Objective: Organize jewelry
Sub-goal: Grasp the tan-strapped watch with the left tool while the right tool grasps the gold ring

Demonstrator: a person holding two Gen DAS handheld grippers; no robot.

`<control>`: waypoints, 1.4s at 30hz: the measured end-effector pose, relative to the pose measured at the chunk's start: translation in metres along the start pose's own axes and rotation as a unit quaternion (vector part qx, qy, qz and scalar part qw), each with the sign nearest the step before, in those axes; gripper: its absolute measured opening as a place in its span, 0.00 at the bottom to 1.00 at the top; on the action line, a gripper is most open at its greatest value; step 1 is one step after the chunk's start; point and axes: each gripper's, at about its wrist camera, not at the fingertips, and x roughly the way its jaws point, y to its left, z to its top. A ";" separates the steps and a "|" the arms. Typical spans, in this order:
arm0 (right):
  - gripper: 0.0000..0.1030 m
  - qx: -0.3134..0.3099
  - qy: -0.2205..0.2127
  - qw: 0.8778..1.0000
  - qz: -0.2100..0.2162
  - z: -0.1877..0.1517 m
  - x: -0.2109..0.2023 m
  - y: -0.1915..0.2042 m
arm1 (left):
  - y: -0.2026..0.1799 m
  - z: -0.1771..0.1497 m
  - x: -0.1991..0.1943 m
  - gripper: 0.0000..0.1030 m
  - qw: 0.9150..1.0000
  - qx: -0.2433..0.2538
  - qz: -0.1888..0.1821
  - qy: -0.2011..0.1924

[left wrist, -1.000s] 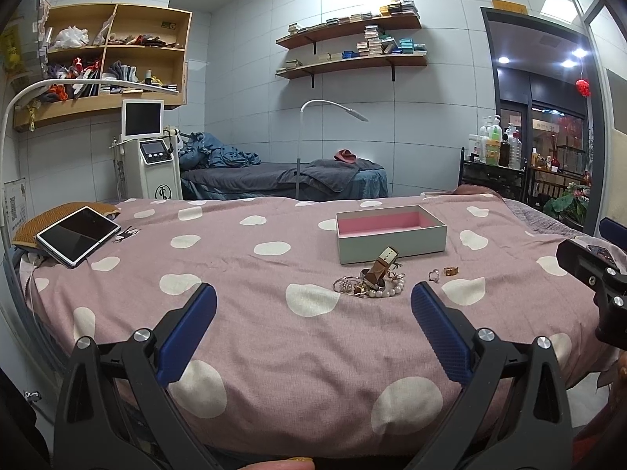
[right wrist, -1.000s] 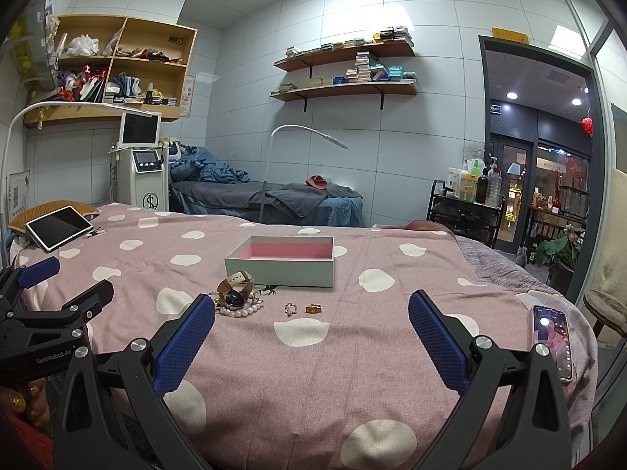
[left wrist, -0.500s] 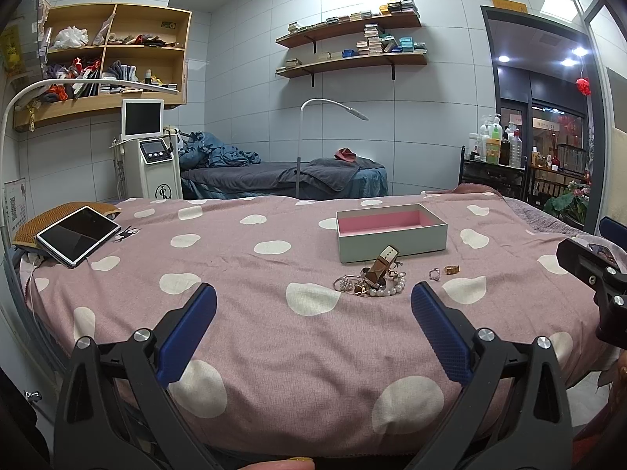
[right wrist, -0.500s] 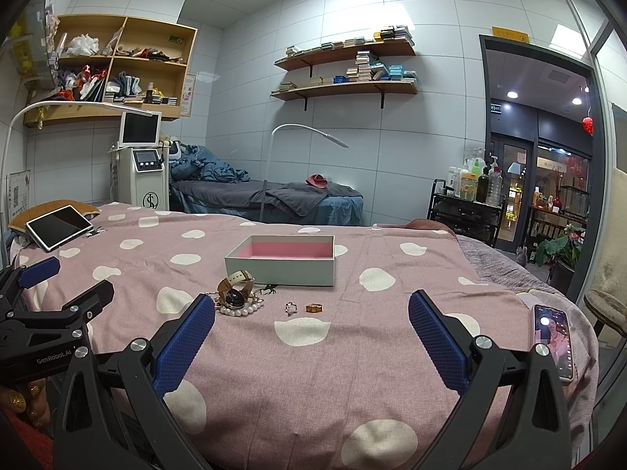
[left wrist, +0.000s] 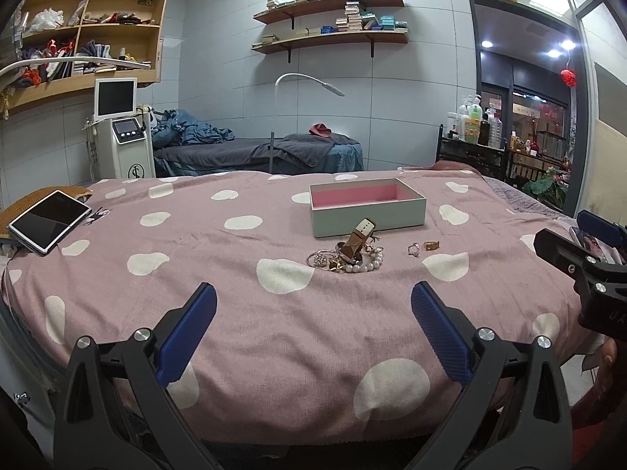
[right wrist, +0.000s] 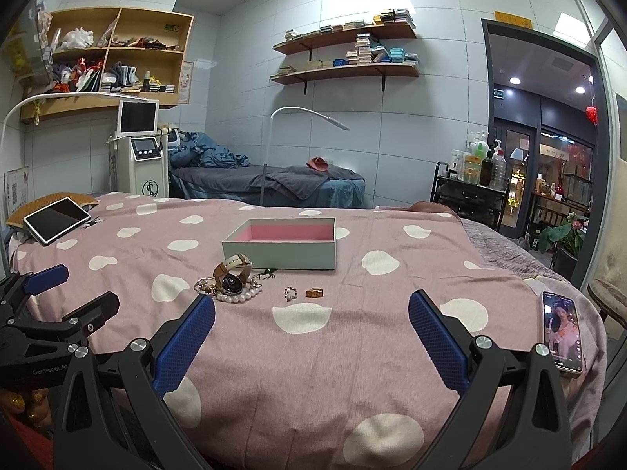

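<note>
Hovering at bed edge: left gripper (left wrist: 313, 307) and right gripper (right wrist: 311, 315) both spread wide, empty. Watch and bracelet pile (right wrist: 231, 284), two rings (right wrist: 303, 293) beyond on the cover. Box (right wrist: 280, 248) behind looks empty, nothing sorted yet.

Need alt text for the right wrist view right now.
Right gripper, open and empty, hovers over a pink spotted bedcover. Ahead lie a watch on a pearl bracelet, two rings, and an open pink-lined box; left gripper at left.
</note>
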 end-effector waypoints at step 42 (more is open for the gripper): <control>0.42 -0.041 0.289 0.952 0.088 0.008 0.228 -0.020 | -0.041 0.060 0.207 0.27 0.969 0.132 -0.126 0.165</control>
